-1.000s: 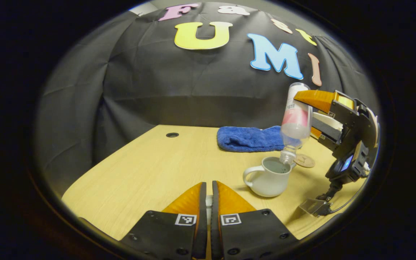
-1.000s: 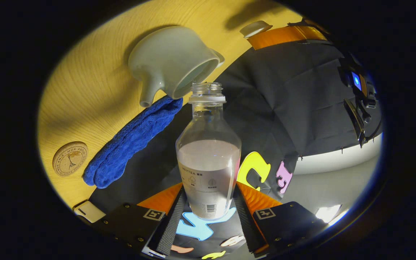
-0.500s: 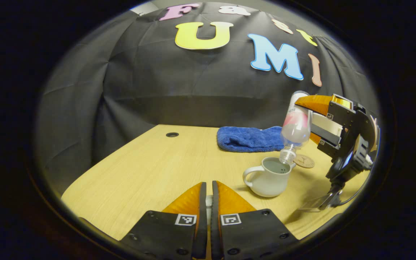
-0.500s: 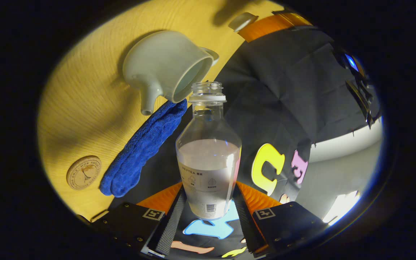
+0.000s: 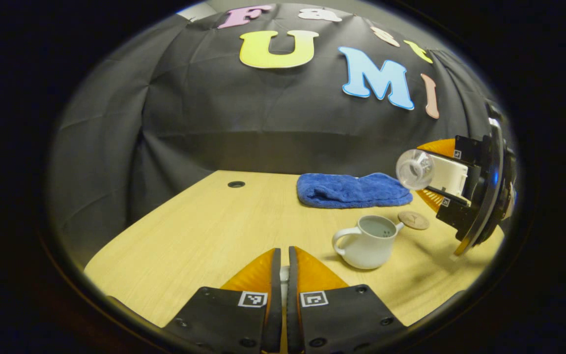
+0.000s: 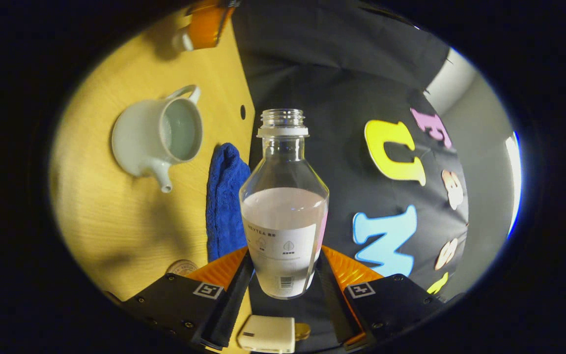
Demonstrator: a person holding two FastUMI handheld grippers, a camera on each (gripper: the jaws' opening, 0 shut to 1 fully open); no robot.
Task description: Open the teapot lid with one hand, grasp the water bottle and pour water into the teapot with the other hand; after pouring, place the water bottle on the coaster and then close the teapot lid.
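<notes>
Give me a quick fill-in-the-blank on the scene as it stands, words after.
1. The right gripper is shut on the ____.
2. The teapot stands open, without its ____.
3. The round coaster lies bare on the ____.
4. The blue ____ lies beyond the teapot, near the wall.

Missing words: bottle; lid; table; towel.

each claw carries two black finger plates, dotted with screws and each bearing a small square black-and-white marker; the right claw also shows a white block behind its fingers.
</notes>
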